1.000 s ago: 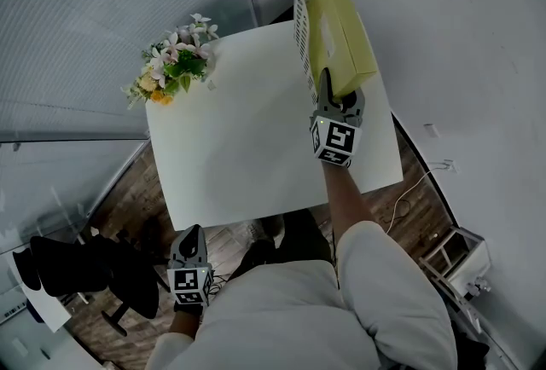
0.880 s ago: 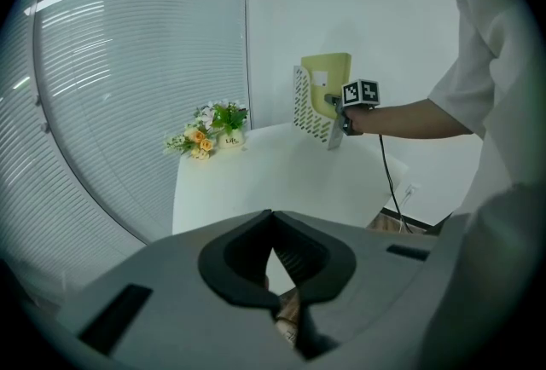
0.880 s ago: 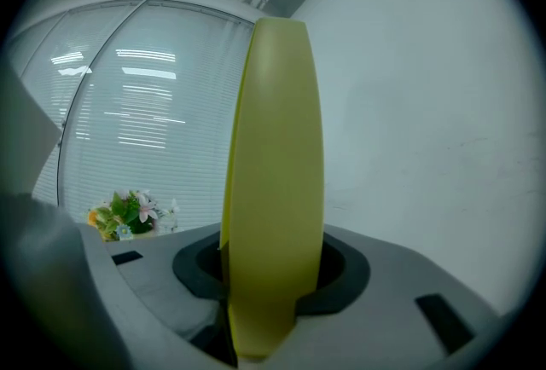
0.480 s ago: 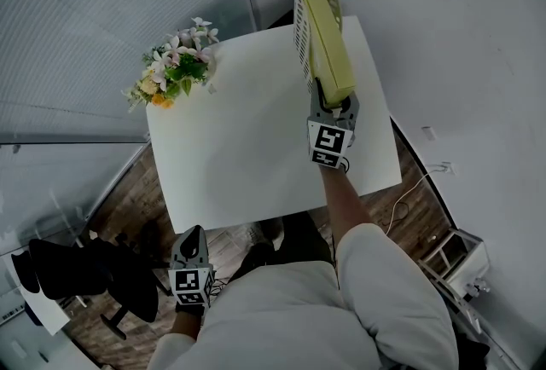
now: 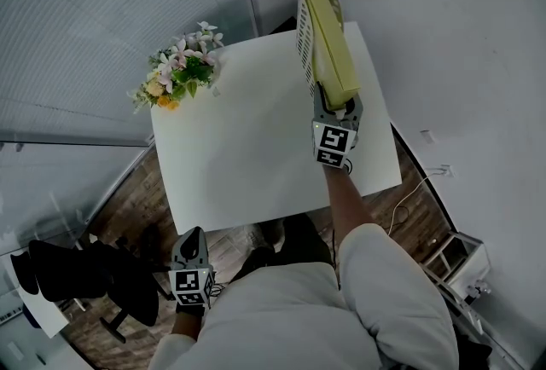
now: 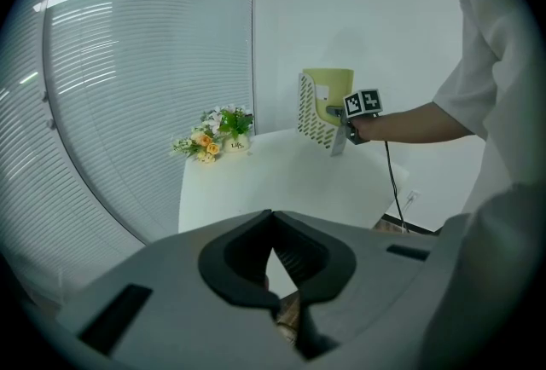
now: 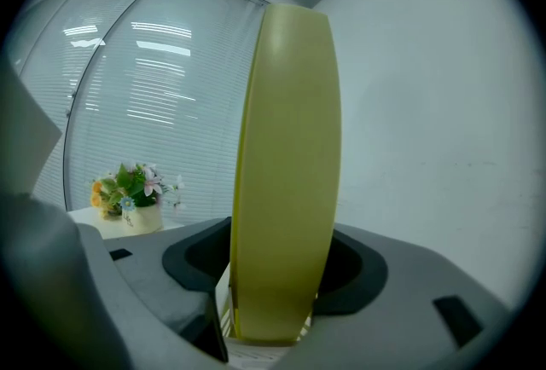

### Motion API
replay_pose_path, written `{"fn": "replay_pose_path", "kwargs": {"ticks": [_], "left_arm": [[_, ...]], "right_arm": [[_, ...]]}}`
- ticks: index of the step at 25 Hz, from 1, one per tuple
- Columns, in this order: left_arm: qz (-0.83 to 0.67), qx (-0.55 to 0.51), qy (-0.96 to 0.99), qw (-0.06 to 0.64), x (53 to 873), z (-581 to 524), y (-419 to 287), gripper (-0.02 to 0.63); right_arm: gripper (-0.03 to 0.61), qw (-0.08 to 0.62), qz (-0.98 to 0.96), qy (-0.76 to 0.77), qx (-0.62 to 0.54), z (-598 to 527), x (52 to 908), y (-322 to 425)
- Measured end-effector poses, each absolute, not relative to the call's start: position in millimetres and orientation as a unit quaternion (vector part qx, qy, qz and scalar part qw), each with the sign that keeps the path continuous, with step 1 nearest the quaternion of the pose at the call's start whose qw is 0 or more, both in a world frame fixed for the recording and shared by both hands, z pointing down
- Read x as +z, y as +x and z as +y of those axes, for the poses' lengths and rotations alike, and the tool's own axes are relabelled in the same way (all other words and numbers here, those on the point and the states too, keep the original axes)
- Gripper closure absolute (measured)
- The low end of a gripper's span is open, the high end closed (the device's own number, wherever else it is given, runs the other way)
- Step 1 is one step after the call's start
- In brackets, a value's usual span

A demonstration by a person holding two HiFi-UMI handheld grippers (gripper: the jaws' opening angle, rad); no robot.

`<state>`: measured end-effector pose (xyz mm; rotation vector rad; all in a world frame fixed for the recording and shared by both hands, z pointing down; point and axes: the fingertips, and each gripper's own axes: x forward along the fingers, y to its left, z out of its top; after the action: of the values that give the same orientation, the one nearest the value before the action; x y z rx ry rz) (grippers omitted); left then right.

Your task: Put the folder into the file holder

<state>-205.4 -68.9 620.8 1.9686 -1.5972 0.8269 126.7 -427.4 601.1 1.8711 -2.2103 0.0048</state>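
Note:
The yellow-green folder (image 5: pixel 328 44) stands on edge inside the white perforated file holder (image 5: pixel 302 31) at the far right corner of the white table (image 5: pixel 247 147). My right gripper (image 5: pixel 335 106) is at the folder's near end. In the right gripper view the folder (image 7: pixel 286 172) rises between the jaws, which are opening, with dark gaps on both sides of it. My left gripper (image 5: pixel 189 244) hangs below the table's near edge, shut and empty. From the left gripper view the folder (image 6: pixel 329 89) and holder (image 6: pixel 310 118) show across the table.
A pot of flowers (image 5: pixel 179 70) sits on the table's far left corner. A white wall runs close behind the holder, window blinds on the left. A black chair (image 5: pixel 81 270) stands on the floor at lower left, and a cable (image 5: pixel 411 189) trails at right.
The folder has swung from leaning to the right to standing edge-on in the holder. The right gripper has shifted slightly with it. The left gripper has stayed put.

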Motion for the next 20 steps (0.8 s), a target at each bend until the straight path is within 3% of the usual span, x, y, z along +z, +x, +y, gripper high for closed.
{"fn": "replay_pose_path", "kwargs": {"ticks": [5, 20], "left_arm": [[-0.584, 0.289, 0.722, 0.231, 616, -71, -207, 0.606], [-0.573, 0.22, 0.769, 0.179, 577, -93, -201, 0.606]], "right_arm": [[0.213, 0.097, -0.773, 0.627, 0.003, -425, 581, 128], [0.219, 0.026, -0.787, 0.617, -0.008, -344, 457, 134]]}}
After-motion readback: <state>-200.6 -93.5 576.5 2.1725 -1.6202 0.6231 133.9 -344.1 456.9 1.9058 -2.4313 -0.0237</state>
